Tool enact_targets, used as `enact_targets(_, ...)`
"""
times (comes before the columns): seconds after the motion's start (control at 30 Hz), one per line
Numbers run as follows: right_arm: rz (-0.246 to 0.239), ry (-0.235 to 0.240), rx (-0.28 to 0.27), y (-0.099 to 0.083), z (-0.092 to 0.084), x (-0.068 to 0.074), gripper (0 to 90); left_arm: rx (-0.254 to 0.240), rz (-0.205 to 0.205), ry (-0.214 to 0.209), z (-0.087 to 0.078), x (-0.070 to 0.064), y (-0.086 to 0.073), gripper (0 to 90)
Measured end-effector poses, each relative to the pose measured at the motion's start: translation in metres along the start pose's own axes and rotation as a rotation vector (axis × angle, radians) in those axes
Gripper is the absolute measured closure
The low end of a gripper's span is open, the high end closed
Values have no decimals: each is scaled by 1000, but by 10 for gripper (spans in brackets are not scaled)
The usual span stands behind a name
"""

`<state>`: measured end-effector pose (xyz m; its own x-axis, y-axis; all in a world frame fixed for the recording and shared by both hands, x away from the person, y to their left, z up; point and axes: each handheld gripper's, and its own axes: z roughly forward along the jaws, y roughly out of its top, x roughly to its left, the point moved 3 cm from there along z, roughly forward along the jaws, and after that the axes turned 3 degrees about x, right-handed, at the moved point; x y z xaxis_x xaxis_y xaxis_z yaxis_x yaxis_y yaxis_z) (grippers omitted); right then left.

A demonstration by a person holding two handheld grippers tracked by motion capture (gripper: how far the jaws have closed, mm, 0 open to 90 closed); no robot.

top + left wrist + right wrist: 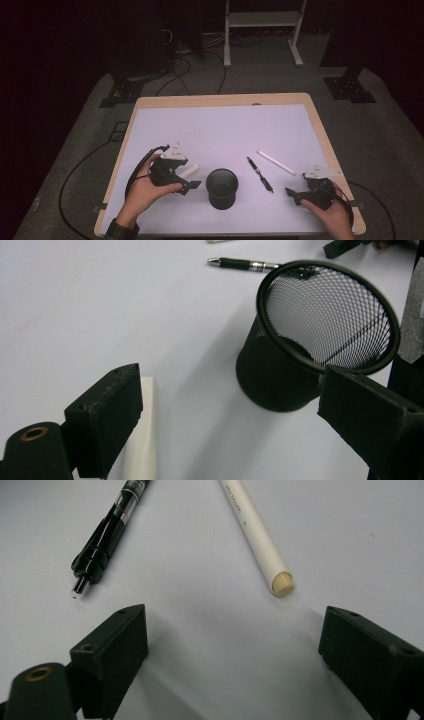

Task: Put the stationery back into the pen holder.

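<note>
Inspection of my left gripper (pixel 192 185): jaws spread, grasping nothing, beside the mesh cup (pixel 221 188). A white marker (pixel 141 440) lies under my left jaw, on the cup's near left. It looks light, rigid and smooth, likely to roll; I would pinch it mid-barrel. My right gripper (pixel 291 194), also spread and empty, faces the black pen (pixel 107 532) and a second white marker (pixel 256 535), right of the cup.

Bright on the pale lilac table mat (pixel 225 130), dark all around on the grey carpet floor (pixel 70 135). Soft shadow beside the black mesh wire cup (pixel 300 350). Small shiny glint on the black plastic pen (pixel 107 535). Blurry up close on the black foam jaw pads. Slightly grainy from high up.
</note>
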<state>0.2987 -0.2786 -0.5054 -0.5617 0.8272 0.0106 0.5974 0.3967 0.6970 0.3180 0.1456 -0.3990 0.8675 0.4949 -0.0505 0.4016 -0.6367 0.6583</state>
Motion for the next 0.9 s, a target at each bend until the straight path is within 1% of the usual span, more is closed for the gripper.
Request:
enact_targets(0.07,0,0,0,0,0,0,113,0,-5,11,-2,2,-6,99)
enact_targets(0.1,0,0,0,0,0,0,113,3,-14,21,-5,4,-11,100)
enact_targets(0.13,0,0,0,0,0,0,113,3,-14,21,-5,4,-11,100)
enact_targets(0.17,-1,-1,0,0,0,0,113,-5,-24,30,-7,7,-17,100)
enact_targets(0.2,-1,0,0,0,0,0,113,-5,-24,30,-7,7,-17,100)
enact_targets(0.23,0,0,0,0,0,0,113,-10,-40,38,-9,9,-23,100)
enact_targets(0.27,-1,0,0,0,0,0,113,-10,-40,38,-9,9,-23,100)
enact_targets(0.33,0,0,0,0,0,0,113,-6,-57,44,-11,11,-31,100)
enact_targets(0.4,0,0,0,0,0,0,113,-6,-64,49,-12,13,-36,100)
enact_targets(0.43,0,0,0,0,0,0,113,-6,-64,49,-12,13,-36,100)
enact_targets(0.47,0,0,0,0,0,0,113,-4,-73,54,-13,15,-42,100)
enact_targets(0.6,-1,0,0,0,0,0,113,-4,-91,68,-14,17,-51,100)
enact_targets(0.73,-1,0,0,0,0,0,113,2,-99,76,-15,19,-57,100)
enact_targets(0.8,-1,0,0,0,0,0,114,5,-107,92,-16,21,-64,100)
enact_targets(0.9,1,0,0,0,0,0,113,4,-118,100,-17,22,-71,100)
